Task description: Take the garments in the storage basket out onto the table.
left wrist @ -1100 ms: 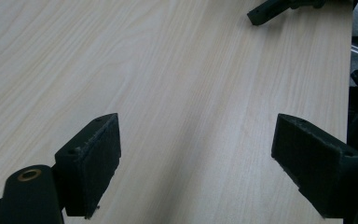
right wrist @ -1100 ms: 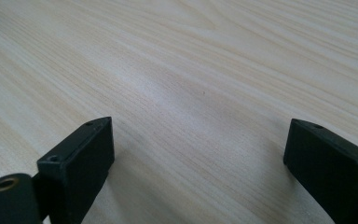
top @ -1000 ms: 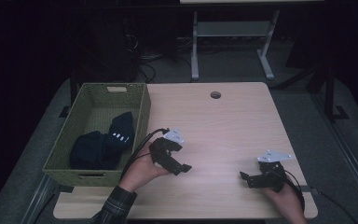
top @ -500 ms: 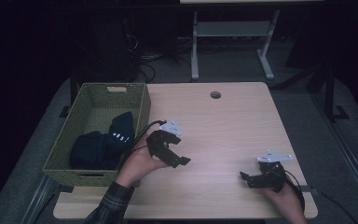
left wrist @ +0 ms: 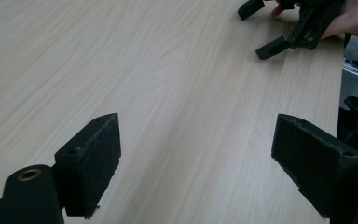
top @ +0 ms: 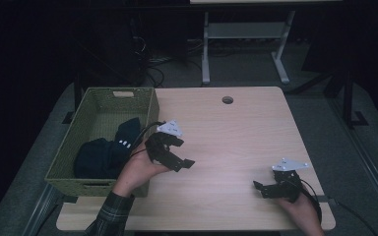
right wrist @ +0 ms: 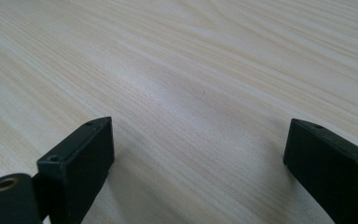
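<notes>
High view is showing a person working at a pale wood-grain surface [top: 236, 132], holding one claw in each hand. The left claw [top: 174, 160] is hovering just beside the right wall of a green woven basket [top: 150, 105] that is sitting at the surface's left edge. Its jaws are standing wide apart and are gripping nothing; the left gripper view is confirming this, with bare wood lying between the two black pads. A grey three-cornered plate is riding on top of it, and a cable is trailing from it back toward the basket.

Dark clothing [top: 106, 150] is lying bunched in the near half of the basket, a black garment with a few small white marks on it. Those marks are too small to read as writing or a brand.

The right claw [top: 266, 187] is resting low near the front right corner of the surface, well apart from the left one and from the basket. Its jaws are also spread wide and holding nothing, as the right gripper view is showing over plain wood.

A round cable hole [top: 227, 100] is sitting near the far edge of the surface.
</notes>
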Tool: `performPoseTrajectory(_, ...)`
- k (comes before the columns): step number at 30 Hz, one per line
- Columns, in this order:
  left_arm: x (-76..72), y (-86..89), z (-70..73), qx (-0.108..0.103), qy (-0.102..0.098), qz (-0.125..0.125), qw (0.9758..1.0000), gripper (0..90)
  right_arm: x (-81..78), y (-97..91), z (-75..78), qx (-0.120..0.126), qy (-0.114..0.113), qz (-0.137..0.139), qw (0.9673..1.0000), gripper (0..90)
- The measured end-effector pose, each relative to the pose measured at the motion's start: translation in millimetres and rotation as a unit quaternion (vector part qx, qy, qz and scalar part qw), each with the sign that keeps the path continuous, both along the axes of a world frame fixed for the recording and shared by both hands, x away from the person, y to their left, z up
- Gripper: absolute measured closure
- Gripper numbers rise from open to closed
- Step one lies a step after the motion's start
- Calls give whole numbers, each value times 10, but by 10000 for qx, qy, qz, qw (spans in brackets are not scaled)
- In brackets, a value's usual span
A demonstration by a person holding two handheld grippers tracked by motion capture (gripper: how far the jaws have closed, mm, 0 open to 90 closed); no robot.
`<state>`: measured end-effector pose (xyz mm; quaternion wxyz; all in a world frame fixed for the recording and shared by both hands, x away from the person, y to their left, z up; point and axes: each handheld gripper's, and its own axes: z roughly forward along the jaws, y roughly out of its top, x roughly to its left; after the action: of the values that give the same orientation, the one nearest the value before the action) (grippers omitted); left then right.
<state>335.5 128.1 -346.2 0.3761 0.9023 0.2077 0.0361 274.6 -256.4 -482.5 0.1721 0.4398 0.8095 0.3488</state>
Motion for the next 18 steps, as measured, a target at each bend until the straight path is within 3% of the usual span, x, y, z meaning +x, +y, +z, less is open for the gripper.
performPoseTrajectory(6, 4, 121, 59, -96, -49, 177, 9998, 154, 0, 0, 0, -2, 0, 3, 10000, 81)
performPoseTrajectory(18, 2, 293, 154, -52, -128, 273, 9995, 156, 0, 0, 0, -1, 0, 1, 10000, 81)
